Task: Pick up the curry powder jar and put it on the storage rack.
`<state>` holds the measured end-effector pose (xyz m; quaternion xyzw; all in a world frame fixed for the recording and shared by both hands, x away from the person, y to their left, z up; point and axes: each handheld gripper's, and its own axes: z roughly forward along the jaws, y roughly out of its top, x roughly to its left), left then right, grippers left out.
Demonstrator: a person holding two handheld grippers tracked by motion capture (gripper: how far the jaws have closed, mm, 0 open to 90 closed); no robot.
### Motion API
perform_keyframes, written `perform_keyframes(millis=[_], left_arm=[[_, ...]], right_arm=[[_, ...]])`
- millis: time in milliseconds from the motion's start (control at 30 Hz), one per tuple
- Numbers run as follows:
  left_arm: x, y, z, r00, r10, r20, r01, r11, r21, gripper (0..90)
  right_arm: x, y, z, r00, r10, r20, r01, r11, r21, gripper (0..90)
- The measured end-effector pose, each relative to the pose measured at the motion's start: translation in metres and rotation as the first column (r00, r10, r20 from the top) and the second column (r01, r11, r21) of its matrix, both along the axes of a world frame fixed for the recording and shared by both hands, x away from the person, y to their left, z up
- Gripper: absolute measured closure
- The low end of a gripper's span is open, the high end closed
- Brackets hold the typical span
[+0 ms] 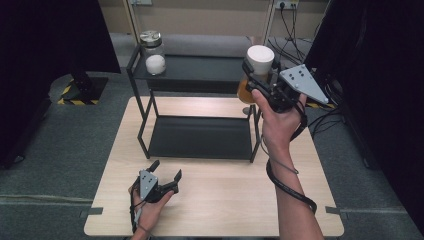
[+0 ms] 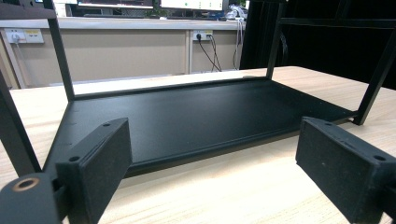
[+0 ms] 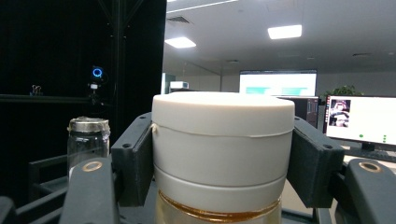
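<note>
The right gripper (image 1: 255, 75) is clamped on the white lid of a jar of amber liquid (image 3: 223, 154), its two black jaws pressing the lid from either side. It holds the jar up in the air by the right end of the black two-tier rack (image 1: 200, 137), about level with the upper shelf. On that shelf's left end stands a glass jar with a metal lid (image 1: 152, 52), partly filled with something white. The left gripper (image 1: 165, 172) rests low on the wooden counter (image 1: 220, 200) before the rack, jaws wide apart and holding nothing.
</note>
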<state>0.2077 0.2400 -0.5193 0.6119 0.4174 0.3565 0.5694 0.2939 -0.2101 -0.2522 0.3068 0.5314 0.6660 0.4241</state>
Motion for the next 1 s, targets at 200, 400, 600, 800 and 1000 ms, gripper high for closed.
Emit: perform_keyframes(millis=[200,400,600,800,1000], left_arm=[[0.000,0.000,0.000,1.0000,0.000,-0.001,0.000,1.0000,-0.001,10.0],[0.000,0.000,0.001,1.0000,-0.002,-0.004,0.002,1.0000,0.003,10.0],[0.000,0.001,0.000,1.0000,-0.002,-0.003,0.002,1.0000,-0.001,10.0],[0.000,0.001,0.000,1.0000,-0.002,-0.002,0.002,1.0000,-0.001,10.0],[0.000,0.001,0.000,1.0000,-0.003,-0.002,0.003,1.0000,0.000,10.0]], right_arm=[[0.006,0.005,0.008,1.0000,-0.003,0.000,0.003,1.0000,-0.005,33.8],[0.013,0.012,0.014,0.9999,-0.009,-0.009,0.009,1.0000,-0.001,33.8],[0.021,0.019,0.019,0.9997,-0.016,-0.017,0.015,0.9999,-0.005,33.8],[0.027,0.022,0.023,0.9993,-0.025,-0.027,0.025,0.9997,-0.008,33.8],[0.035,0.025,0.028,0.9984,-0.039,-0.041,0.038,0.9992,-0.010,33.7]])
